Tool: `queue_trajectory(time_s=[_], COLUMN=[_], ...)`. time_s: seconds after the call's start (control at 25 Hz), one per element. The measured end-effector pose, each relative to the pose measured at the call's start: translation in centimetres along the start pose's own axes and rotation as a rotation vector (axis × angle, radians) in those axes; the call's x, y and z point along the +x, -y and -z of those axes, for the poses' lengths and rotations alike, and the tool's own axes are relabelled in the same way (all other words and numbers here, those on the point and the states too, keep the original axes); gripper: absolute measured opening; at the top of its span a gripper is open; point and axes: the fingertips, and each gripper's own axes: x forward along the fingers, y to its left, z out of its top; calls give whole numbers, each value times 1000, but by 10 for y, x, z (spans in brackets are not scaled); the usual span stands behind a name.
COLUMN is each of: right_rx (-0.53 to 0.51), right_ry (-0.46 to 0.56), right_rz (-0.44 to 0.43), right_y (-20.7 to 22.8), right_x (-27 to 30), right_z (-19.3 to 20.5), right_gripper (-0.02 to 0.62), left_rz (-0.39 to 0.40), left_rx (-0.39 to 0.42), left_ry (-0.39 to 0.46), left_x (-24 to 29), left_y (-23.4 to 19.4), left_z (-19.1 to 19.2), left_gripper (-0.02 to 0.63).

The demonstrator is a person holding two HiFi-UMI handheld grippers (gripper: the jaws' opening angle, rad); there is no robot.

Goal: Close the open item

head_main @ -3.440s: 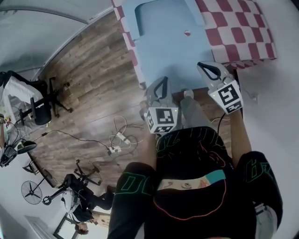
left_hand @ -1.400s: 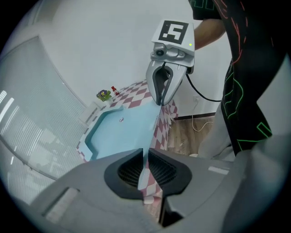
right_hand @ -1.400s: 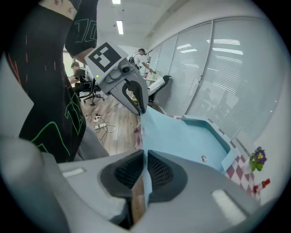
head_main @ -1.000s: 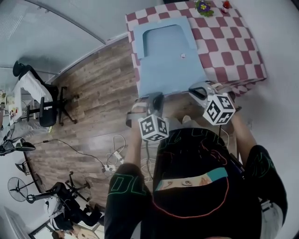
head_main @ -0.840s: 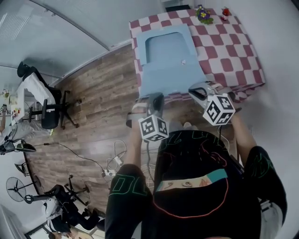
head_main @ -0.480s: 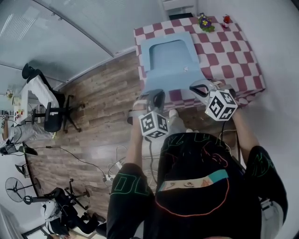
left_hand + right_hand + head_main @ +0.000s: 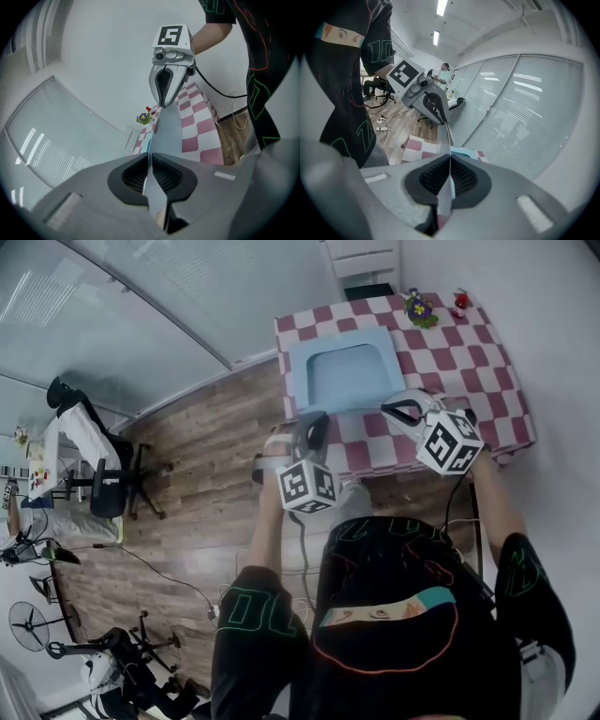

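A light blue folder-like case (image 7: pixel 347 376) lies open on the red-and-white checked table (image 7: pixel 469 343). Its near flap is raised off the table, and each gripper holds a corner of that flap's near edge. My left gripper (image 7: pixel 314 420) is shut on the left corner, where the thin blue sheet (image 7: pixel 168 129) runs out from between its pads (image 7: pixel 136 176). My right gripper (image 7: pixel 396 411) is shut on the right corner, with the sheet's edge (image 7: pixel 444 140) pinched between its pads (image 7: pixel 461 176). Each gripper shows in the other's view, the right gripper (image 7: pixel 163 101) and the left gripper (image 7: pixel 440 117), both at the flap's far end.
A small flower pot (image 7: pixel 420 307) and a red figure (image 7: pixel 459 302) stand at the table's far edge. A white cabinet (image 7: pixel 361 259) is behind the table. An office chair (image 7: pixel 98 488) and floor cables (image 7: pixel 220 606) are to the left on the wooden floor, beside a glass wall.
Both grippers have risen together with the flap's near edge. The flap now tilts up from the table and looks shorter from above.
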Motion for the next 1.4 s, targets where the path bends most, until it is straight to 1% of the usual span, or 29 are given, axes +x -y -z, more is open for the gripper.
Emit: queue_trajectory(time_s=[0.12,0.28,0.56,0.72,0.88,1.08,1.16,1.2,1.24,1.4], right_rx=[-27,-34,-19,-16,-12,1,3,4,5,17], right_ry=[-10,-15,-27,-70,-119,-172,-198,-214,-231,-285], right_rz=[1,-3,5,-8,-25,-48,-58,-64,-70,-86], right_y=[26,57,106,133,159,199,207,208,209,221], right_x=[9,22,51,74,97,130,142,148,153,170], right_z=[-1,1,13,31,49,68,74,79,84,100], right_gripper=[8,8,14,17,19,21,23,25,26,28], left_rz=[-12,-6,13,43,82,131,144,145,143,166], left_rx=[12,19,-54,-56,-77,-134,-148,-153,-157,-175], left_ry=[5,13,63,76,93,103,103,102,103,108], left_x=[14,37,85,121,160,208,221,226,232,253], left_y=[-20,-46,-87,-101,-113,-135,-139,-138,-137,-133], left_z=[2,6,22,31,43,60,68,73,76,84], left_gripper=[41,52,74,77,80,81,83,77,30,21])
